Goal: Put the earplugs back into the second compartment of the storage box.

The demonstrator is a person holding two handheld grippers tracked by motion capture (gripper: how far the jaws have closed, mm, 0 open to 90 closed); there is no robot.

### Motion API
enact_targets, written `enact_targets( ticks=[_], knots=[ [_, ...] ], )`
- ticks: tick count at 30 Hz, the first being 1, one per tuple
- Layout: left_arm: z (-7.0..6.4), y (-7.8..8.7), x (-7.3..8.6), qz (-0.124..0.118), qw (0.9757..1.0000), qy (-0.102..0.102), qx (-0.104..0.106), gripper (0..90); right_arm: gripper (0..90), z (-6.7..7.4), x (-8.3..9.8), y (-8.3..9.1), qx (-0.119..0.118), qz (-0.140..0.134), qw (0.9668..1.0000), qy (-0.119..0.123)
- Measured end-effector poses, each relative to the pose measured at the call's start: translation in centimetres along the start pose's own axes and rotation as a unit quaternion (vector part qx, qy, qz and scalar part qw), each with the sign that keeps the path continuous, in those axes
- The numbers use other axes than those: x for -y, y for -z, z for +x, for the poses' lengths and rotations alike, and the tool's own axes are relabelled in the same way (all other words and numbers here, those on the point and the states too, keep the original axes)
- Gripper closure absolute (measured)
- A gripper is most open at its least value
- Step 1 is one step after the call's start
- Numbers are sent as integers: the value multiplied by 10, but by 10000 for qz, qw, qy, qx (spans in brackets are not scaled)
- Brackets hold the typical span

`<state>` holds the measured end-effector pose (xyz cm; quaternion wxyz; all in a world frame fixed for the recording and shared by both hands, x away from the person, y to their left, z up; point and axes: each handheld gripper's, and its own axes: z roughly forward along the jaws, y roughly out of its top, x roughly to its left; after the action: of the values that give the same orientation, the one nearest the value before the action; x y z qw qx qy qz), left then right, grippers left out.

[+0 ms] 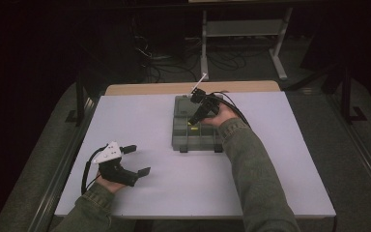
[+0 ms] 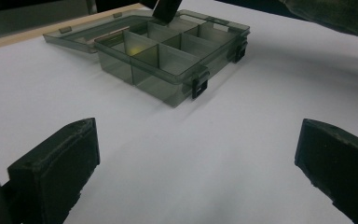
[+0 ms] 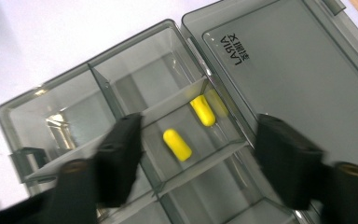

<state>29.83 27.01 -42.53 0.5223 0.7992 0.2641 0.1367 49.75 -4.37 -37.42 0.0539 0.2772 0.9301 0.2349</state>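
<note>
Right claw [image 3: 196, 158] spread wide — two yellow capsules [image 3: 177, 144] between, down in organizer box [image 3: 121, 84].

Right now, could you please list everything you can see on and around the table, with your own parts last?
Compartment box: one, smoky grey see-through plastic, middle of the table toward the far edge, lid folded open and lying flat, two dark latches on its near side.
Capsules: two, yellow, lying apart in one middle compartment next to the lid hinge.
Table: one, white top with a wooden strip along the far edge.
Shelf frame: one, pale, on the floor beyond the table, with dark cables beside it.
Left tool: one, black with a grey plate on top, near left part of the table, jaws wide apart and empty.
Right tool: one, black, over the box, jaws apart on either side of the capsule compartment.
Sleeves: two, olive green.
</note>
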Motion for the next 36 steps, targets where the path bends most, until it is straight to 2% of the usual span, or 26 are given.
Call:
enact_targets(
  ticks=[2, 4, 6, 17, 28, 36],
  knots=[
    [0, 0, 0, 6, 10000, -5, -4, 0, 126, -1, 2, 4, -2, -28, 9999, -133],
    [0, 0, 0, 10, 10000, -9, -7, 0, 93, 0, 5, 11, 57, -122, 9997, -208],
    [0, 0, 0, 11, 10000, -9, -8, 0, 0, 0, 9, 16, 27, -223, 9994, -273],
    [0, 0, 0, 37, 10000, -14, -7, 0, 0, -2, 36, 38, 20, -479, 9976, -491],
    [0, -1, 0, 44, 10000, 0, -8, 0, 0, 8, 70, 62, 104, -766, 9951, -623],
    [0, -3, 0, 80, 10000, 11, -28, 0, 0, 13, 101, 69, 92, -936, 9928, -745]
  ],
)
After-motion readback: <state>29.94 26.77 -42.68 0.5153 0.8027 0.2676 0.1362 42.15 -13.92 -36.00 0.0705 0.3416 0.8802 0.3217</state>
